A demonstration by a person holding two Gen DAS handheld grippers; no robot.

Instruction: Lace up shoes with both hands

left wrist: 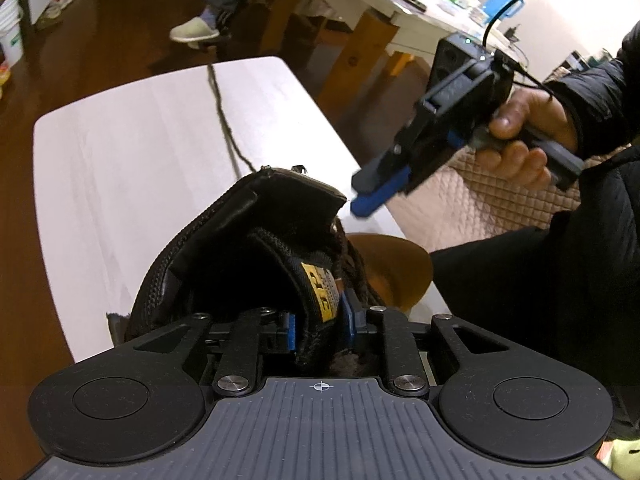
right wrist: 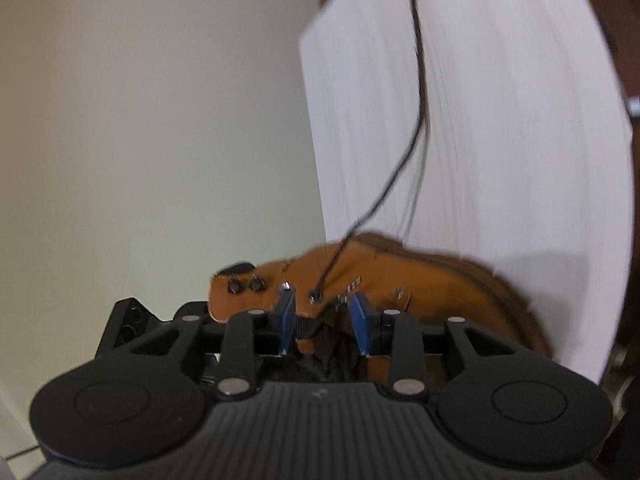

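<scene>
On tongue (left wrist: 320, 292) (left claw (left wrist: 320, 330)-pinched) — yellow label (left wrist: 318, 286), writing unreadable.

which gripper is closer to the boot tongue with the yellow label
Left. The left gripper has its blue pads on either side of the tongue. The right gripper is off the boot's upper right, apart from the tongue.

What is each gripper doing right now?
Left gripper: closed on the boot tongue.
Right gripper: open, holding nothing.
</scene>
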